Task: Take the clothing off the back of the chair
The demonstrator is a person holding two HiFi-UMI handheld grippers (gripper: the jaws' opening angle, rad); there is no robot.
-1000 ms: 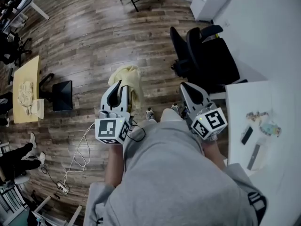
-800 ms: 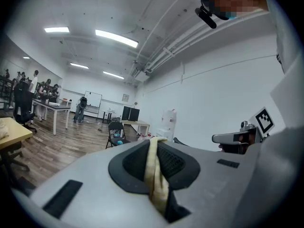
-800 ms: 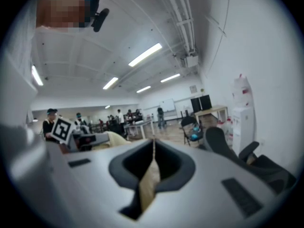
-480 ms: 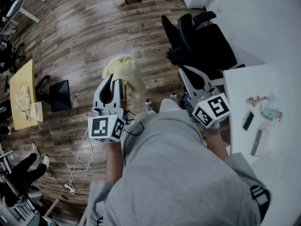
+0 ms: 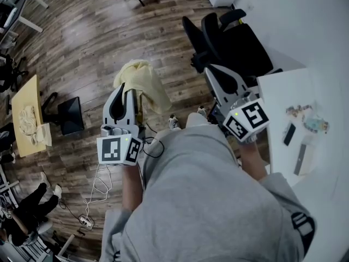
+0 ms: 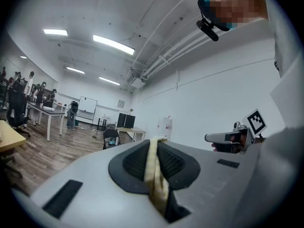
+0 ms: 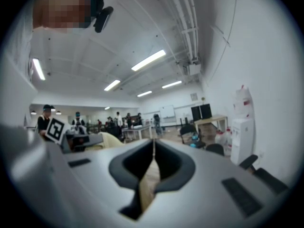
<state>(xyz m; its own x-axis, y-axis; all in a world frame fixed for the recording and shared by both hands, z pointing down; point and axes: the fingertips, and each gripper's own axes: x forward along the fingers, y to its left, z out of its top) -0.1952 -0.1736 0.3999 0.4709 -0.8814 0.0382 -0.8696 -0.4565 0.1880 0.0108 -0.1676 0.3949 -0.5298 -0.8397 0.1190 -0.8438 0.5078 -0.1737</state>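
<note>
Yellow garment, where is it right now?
In the head view, the yellow garment hangs left of centre from the left gripper, over the wooden floor, left of the black office chair.

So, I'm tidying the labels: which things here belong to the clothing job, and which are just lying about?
Job: yellow garment, left hand-held gripper clamping it, black office chair.
Lying about: white cable, cloth on wooden table, small items on white table.
</note>
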